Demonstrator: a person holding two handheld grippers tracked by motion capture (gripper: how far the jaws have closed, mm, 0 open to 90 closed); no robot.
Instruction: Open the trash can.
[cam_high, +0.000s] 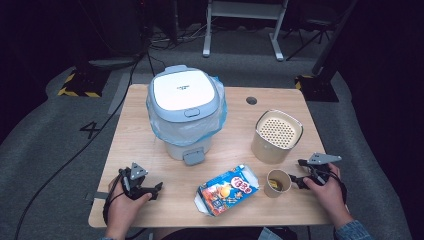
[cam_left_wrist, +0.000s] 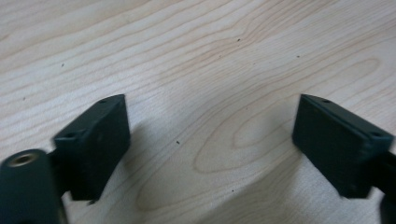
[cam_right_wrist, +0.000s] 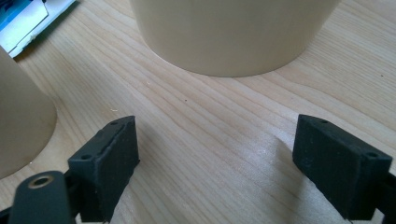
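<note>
A white lidded bin (cam_high: 185, 107) lined with a blue plastic bag stands at the table's back left. A beige canister with a perforated top (cam_high: 276, 136) (cam_right_wrist: 233, 32) sits at the right. In front of it stands a small paper cup (cam_high: 276, 183) (cam_right_wrist: 21, 126), and a colourful snack box (cam_high: 227, 190) (cam_right_wrist: 23, 18) lies flat at the front centre. My left gripper (cam_high: 152, 191) (cam_left_wrist: 212, 149) rests open on bare wood at the front left. Just right of the cup my right gripper (cam_high: 295, 181) (cam_right_wrist: 215, 168) is open, with nothing between its jaws.
The wooden table (cam_high: 150, 145) has a dark cable hole (cam_high: 251, 100) at the back right. Grey carpet surrounds it, with stand bases (cam_high: 80, 82) and a cable (cam_high: 75, 155) on the floor at the left.
</note>
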